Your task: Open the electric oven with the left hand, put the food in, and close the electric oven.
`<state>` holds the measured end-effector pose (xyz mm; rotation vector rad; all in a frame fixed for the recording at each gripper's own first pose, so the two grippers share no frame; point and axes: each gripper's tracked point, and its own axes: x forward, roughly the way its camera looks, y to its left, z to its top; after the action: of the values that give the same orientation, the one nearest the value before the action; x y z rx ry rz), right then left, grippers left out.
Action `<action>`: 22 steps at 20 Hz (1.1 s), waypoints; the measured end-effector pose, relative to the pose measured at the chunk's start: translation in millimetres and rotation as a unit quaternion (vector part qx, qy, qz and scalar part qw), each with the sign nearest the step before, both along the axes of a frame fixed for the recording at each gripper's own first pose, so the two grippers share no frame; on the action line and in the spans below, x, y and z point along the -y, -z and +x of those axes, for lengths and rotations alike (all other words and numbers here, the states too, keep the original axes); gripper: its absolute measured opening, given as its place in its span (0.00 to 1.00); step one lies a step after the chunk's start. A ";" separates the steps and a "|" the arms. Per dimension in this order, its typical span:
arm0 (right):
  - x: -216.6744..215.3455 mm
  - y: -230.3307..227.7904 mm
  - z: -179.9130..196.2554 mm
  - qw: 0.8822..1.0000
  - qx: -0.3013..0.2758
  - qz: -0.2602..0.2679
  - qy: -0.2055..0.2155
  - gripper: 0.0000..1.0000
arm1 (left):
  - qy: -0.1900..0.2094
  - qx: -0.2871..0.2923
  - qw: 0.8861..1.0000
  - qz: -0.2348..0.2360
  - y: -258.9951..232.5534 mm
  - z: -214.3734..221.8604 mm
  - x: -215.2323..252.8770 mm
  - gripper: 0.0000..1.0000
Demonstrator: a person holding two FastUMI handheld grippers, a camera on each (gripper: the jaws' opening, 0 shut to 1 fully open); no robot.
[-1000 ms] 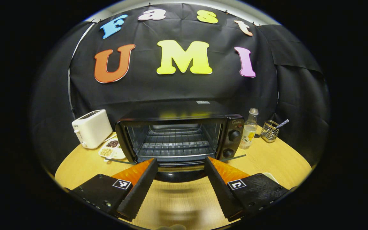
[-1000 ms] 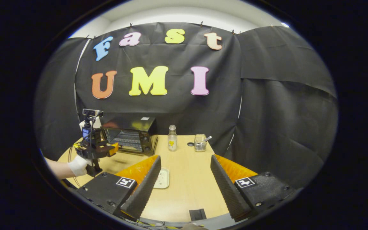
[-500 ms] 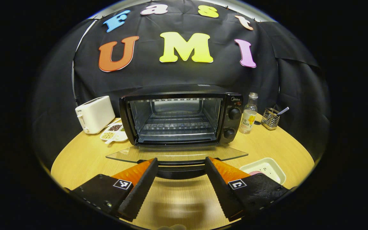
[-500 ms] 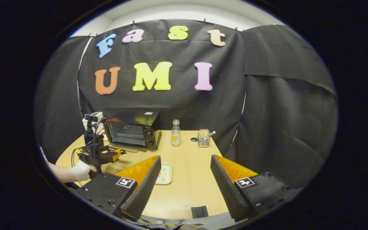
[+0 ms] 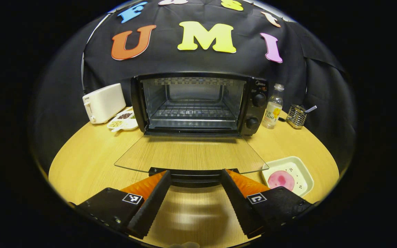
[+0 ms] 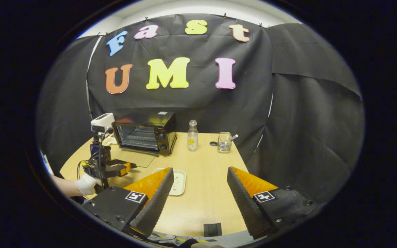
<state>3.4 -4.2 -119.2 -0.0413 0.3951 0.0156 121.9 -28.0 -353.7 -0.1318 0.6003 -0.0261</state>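
Oven is sitting with its glass door lying flat. I'm holding my left gripper spread around the door handle; my right gripper is hovering, fingers apart.

- Oven: a small pale brand word sits at the top of its control panel, above the two knobs; too small to read for certain.
- Bottle: its label bears large digits that look like "100".
- Toaster: a tiny dark mark on its front end, unreadable.
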 end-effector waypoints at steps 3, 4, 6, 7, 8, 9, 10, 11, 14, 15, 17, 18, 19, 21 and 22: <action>-0.3 11.7 16.0 1.000 -0.016 0.003 -0.016 0.99 | 0.000 -0.016 1.000 0.012 11.4 -2.8 2.0 0.88; -0.1 15.3 21.3 1.000 -0.022 0.003 -0.021 0.99 | -0.003 -0.021 1.000 0.009 15.6 -2.7 2.9 0.96; 0.3 26.2 32.8 0.999 -0.034 0.001 -0.031 0.96 | -0.007 -0.024 1.000 0.004 19.8 -2.1 3.3 0.94; 1.2 31.9 38.3 0.999 -0.041 0.003 -0.035 0.96 | -0.009 -0.026 1.000 0.004 20.9 -2.9 3.9 0.94; 0.5 39.7 43.7 0.998 -0.050 0.006 -0.041 0.99 | -0.012 -0.027 1.000 0.004 20.4 -4.4 2.9 0.94; 0.5 47.7 49.9 0.997 -0.060 0.012 -0.046 0.96 | -0.013 -0.026 1.000 0.007 19.3 -3.6 2.3 0.94; -0.9 57.7 56.5 0.996 -0.075 0.018 -0.053 0.99 | -0.017 -0.024 1.000 0.010 16.1 -3.6 0.1 0.94; -1.1 65.4 63.0 0.994 -0.086 0.026 -0.057 0.99 | -0.021 -0.018 1.000 0.005 11.4 -3.7 0.7 0.95; -0.8 89.5 81.8 0.990 -0.117 0.037 -0.065 0.96 | -0.037 0.004 0.999 0.017 -8.3 -7.0 -10.8 0.96; -3.1 99.1 90.8 0.988 -0.128 0.041 -0.070 0.94 | -0.038 0.010 0.999 0.021 -16.1 -11.1 -14.1 0.96; -7.1 125.4 107.1 0.983 -0.159 0.054 -0.079 0.86 | -0.041 0.023 0.999 0.022 -34.5 -19.9 -19.7 0.96; -10.6 137.5 112.6 0.978 -0.177 0.066 -0.084 0.84 | -0.045 0.030 0.998 0.023 -45.1 -24.9 -23.4 0.96; -15.9 150.1 118.2 0.974 -0.193 0.077 -0.091 0.81 | -0.048 0.036 0.998 0.022 -56.6 -29.9 -25.7 0.96; -23.6 174.4 129.1 0.965 -0.225 0.095 -0.099 0.75 | -0.057 0.052 0.997 0.022 -82.4 -40.0 -32.1 0.96; -28.0 183.9 132.9 0.960 -0.240 0.105 -0.102 0.75 | -0.061 0.062 0.996 0.024 -97.5 -43.5 -36.1 0.96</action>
<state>136.3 23.8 -303.1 0.1353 0.8711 0.2758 78.4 8.0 -256.2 -0.1191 0.4673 0.0980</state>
